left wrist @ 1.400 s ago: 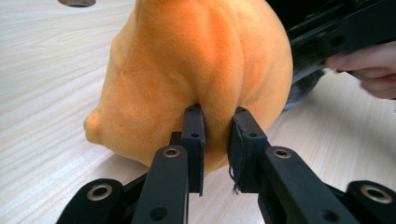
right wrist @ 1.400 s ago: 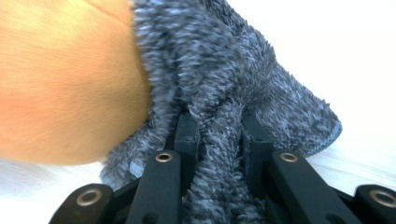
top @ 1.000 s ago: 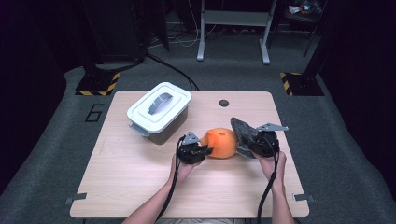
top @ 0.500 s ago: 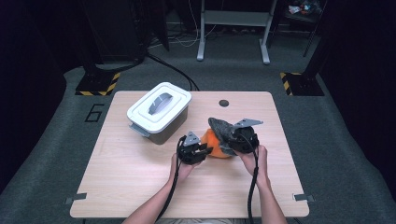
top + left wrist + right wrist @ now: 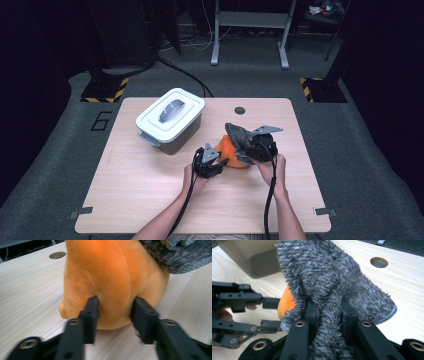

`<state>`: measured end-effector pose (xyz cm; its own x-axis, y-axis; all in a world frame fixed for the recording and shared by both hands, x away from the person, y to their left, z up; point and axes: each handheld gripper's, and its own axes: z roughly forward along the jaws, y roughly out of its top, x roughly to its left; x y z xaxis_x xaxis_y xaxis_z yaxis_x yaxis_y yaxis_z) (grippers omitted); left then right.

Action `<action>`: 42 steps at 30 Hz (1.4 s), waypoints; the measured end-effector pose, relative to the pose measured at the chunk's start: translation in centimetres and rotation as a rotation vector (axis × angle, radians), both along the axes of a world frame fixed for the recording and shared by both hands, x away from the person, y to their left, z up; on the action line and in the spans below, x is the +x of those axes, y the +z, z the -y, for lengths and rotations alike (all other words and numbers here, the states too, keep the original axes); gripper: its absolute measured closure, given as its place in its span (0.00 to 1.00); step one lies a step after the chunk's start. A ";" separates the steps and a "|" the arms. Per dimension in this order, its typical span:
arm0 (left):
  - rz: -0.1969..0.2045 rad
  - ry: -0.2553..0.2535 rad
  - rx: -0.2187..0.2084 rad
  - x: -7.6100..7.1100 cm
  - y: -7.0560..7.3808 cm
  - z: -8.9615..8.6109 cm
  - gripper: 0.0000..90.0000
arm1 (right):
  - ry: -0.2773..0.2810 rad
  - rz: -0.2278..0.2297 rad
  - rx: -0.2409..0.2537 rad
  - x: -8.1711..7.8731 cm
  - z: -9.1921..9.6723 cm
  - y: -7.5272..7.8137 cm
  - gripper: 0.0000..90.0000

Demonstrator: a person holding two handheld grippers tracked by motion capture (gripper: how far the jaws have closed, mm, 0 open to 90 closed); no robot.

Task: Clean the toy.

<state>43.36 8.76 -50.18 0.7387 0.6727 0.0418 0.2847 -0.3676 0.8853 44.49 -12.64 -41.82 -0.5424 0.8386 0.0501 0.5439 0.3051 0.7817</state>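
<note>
An orange plush ball (image 5: 230,149) lies on the wooden table (image 5: 150,195) just right of centre. My left gripper (image 5: 220,161) reaches it from the left. In the left gripper view its jaws (image 5: 115,305) have just been opening, and the pads still dent a fold of the orange ball (image 5: 115,275). My right gripper (image 5: 246,145) is shut on a grey fuzzy cloth (image 5: 238,133), which drapes over the ball's top right. In the right gripper view the grey cloth (image 5: 329,277) fills the space between the jaws (image 5: 328,308) and hides most of the orange ball (image 5: 287,302).
A white lidded box (image 5: 170,120) with a grey handle stands at the table's back left, close behind the grippers. A round cable hole (image 5: 240,110) is near the far edge. A person's forearms come in from the near edge.
My right gripper has carried the grey cloth leftward, from beside the orange ball to over its top. The left hand has stayed against the ball.
</note>
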 end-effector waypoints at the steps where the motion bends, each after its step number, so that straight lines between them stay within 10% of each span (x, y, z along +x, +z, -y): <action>1: 0.005 0.007 -0.004 0.0 0.0 0.0 0.76 | -0.002 0.004 -0.002 0.0 0.0 0.0 0.81; 14: -0.143 0.000 -0.128 -0.7 1.4 0.4 0.88 | 0.051 0.062 -0.011 -1.7 -1.7 1.4 0.81; 28: -0.183 0.032 -0.174 0.0 1.0 -0.2 0.88 | 0.016 0.072 -0.046 -1.6 -1.7 0.2 0.81; 42: -0.189 0.029 -0.176 0.4 0.7 -0.7 0.88 | -0.080 0.001 -0.008 -0.7 2.7 -2.0 0.80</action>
